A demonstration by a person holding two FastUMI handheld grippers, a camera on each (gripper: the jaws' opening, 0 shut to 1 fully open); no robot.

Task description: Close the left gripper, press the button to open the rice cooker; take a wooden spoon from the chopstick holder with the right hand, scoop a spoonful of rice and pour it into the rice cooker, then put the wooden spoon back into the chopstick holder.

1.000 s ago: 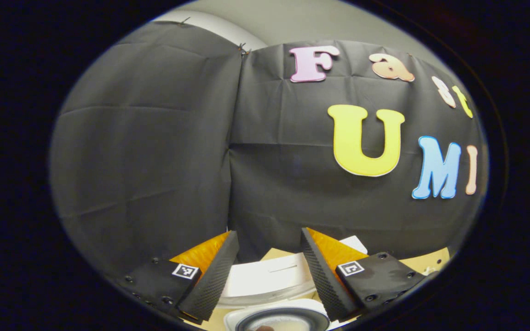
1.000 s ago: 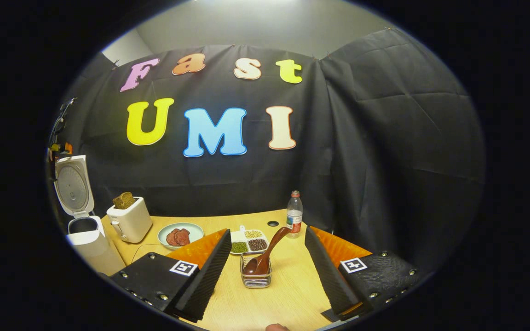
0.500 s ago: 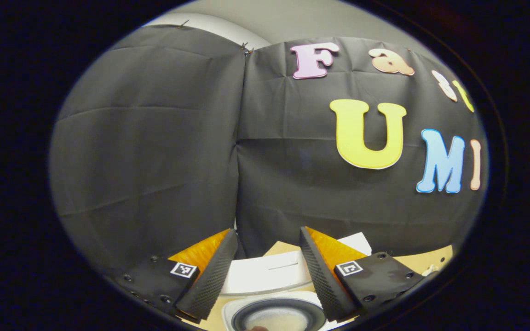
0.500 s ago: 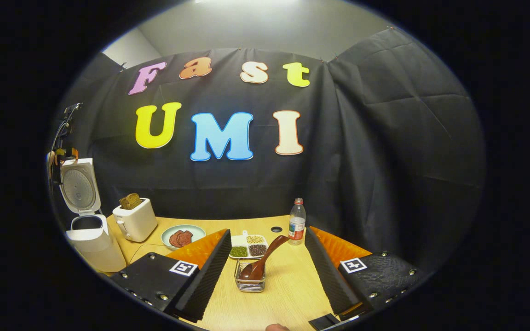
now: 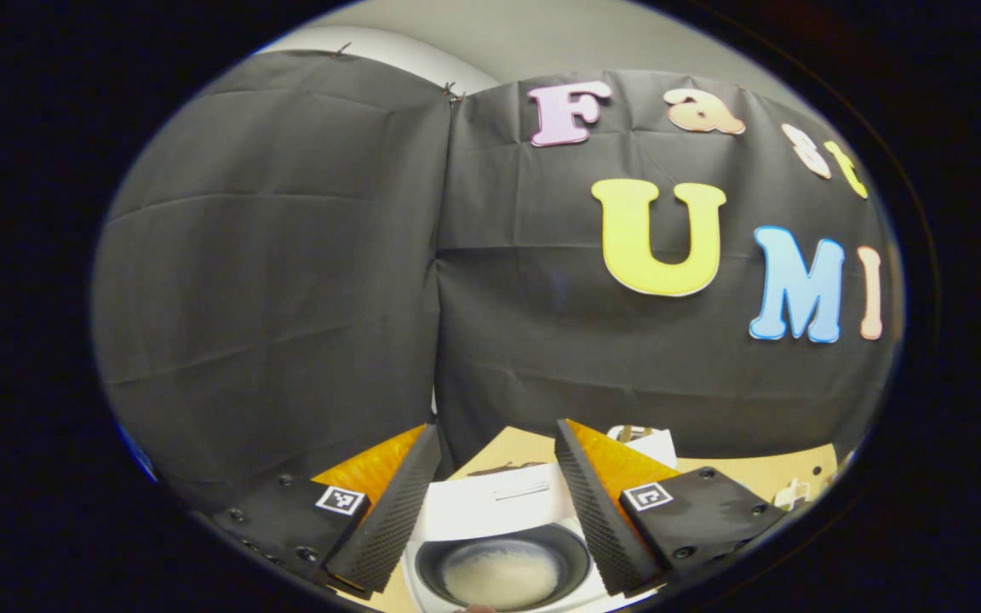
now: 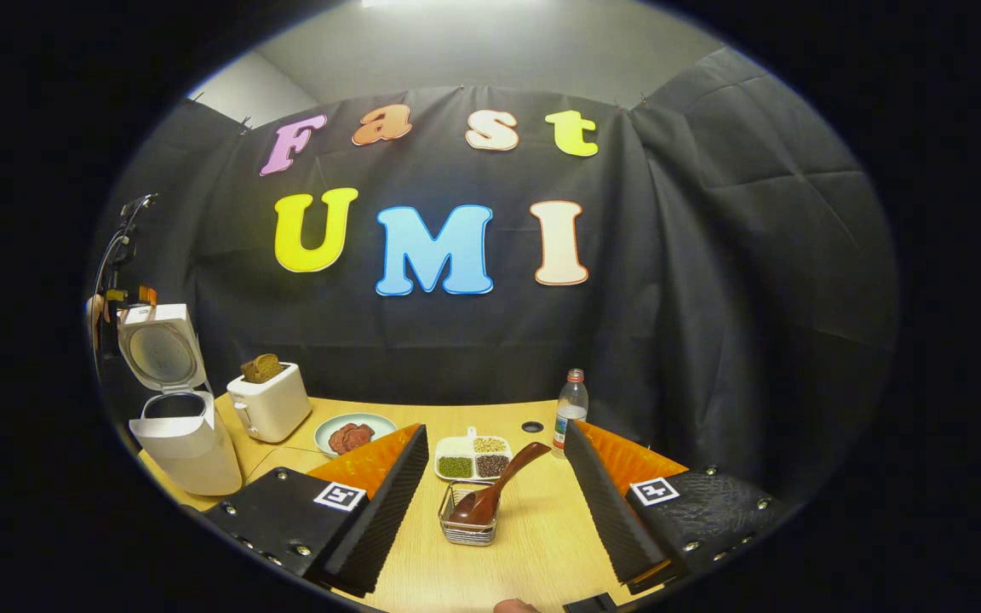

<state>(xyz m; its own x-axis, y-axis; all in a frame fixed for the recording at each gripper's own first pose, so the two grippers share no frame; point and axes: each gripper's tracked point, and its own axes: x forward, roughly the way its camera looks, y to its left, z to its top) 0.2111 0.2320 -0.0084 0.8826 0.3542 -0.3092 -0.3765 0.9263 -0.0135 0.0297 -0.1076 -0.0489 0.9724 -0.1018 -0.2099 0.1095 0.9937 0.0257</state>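
Right gripper view shows the right gripper (image 6: 490, 502) spread wide, clear of the wooden spoon (image 6: 490, 498) leaning bowl-down in the chopstick holder (image 6: 468, 526), so a careless grab could tip that light basket, while the left gripper (image 5: 490, 502) gapes empty over the rice cooker (image 5: 503, 566).

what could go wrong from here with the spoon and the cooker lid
1. The wooden spoon leans tilted in the small wire chopstick holder; an off-centre grab by the open right claw may tip the holder.
2. The rice cooker lid stands up; the left claw, open above the inner pot, might knock it.
3. The water bottle stands close behind; a wide swing may topple it.
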